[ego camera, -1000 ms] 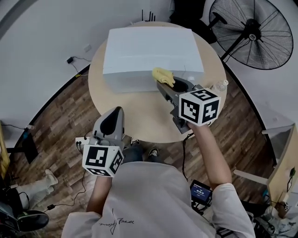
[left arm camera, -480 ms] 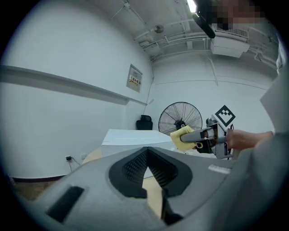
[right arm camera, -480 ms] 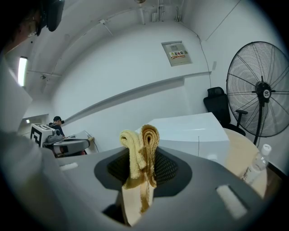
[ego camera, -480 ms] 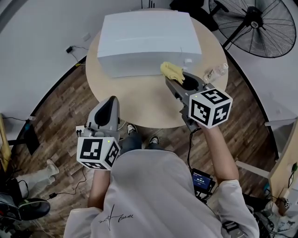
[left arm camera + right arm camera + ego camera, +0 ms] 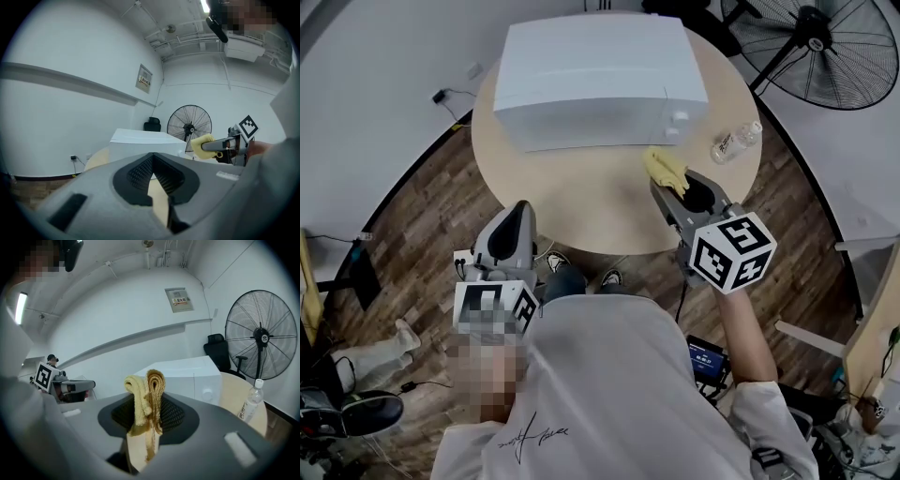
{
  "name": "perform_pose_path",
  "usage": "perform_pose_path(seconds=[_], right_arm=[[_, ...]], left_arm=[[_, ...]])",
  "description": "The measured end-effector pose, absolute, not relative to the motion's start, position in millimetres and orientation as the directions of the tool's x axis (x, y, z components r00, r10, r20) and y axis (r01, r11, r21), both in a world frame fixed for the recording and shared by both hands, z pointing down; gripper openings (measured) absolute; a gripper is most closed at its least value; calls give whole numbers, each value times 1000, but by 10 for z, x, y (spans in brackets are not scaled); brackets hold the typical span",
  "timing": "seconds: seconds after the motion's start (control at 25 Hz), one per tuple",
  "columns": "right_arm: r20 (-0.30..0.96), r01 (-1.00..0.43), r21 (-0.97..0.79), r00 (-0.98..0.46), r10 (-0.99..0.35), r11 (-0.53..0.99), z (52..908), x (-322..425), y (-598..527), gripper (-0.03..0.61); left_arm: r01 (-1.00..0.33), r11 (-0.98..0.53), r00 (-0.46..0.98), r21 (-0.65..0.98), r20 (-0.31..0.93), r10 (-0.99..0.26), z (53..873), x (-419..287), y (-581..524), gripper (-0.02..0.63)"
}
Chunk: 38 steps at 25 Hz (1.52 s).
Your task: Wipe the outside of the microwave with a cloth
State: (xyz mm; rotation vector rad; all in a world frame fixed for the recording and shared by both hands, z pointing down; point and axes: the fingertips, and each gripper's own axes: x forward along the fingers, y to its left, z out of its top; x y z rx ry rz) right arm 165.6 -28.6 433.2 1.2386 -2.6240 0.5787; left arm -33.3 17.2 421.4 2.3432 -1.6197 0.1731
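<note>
The white microwave (image 5: 600, 80) stands at the back of the round beige table (image 5: 581, 202); it also shows as the microwave (image 5: 140, 140) and the microwave (image 5: 187, 376). My right gripper (image 5: 664, 186) is shut on a folded yellow cloth (image 5: 666, 167), held over the table a short way in front of the microwave's right front corner, apart from it. In the right gripper view the cloth (image 5: 154, 380) sticks up out of the right gripper (image 5: 149, 408). My left gripper (image 5: 522, 211) hangs by the table's near left edge, shut and holding nothing, as the left gripper (image 5: 152, 159) also shows.
A clear plastic bottle (image 5: 736, 142) lies on the table right of the microwave. A large floor fan (image 5: 825, 47) stands behind the table at the right. A cable and plug (image 5: 441, 122) run along the wall at left. Wood floor surrounds the table.
My right gripper has drawn back with the cloth from the microwave's front face toward me and slightly right. The left gripper has hardly moved.
</note>
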Motion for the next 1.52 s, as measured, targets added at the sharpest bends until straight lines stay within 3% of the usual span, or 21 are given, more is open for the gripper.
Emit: perform_pose_path(seconds=[0.68,1.24,1.52], right_arm=[[307,-855,-201,-518,-798,478,4527,1977,266,121],[293,-868,-215,-494,-819,447,4446,2173,256,120],[288,-871,-178,-492,-822,459,4460,2276,270,120]], left_arm=[[-931,-317,357,182,267,-895,4420,-413,387,-12],[-908,-402,420,119,252,-872,4373,-202,500,-11],[-893,-403,444,200,244,-862,4455,-106,490,-11]])
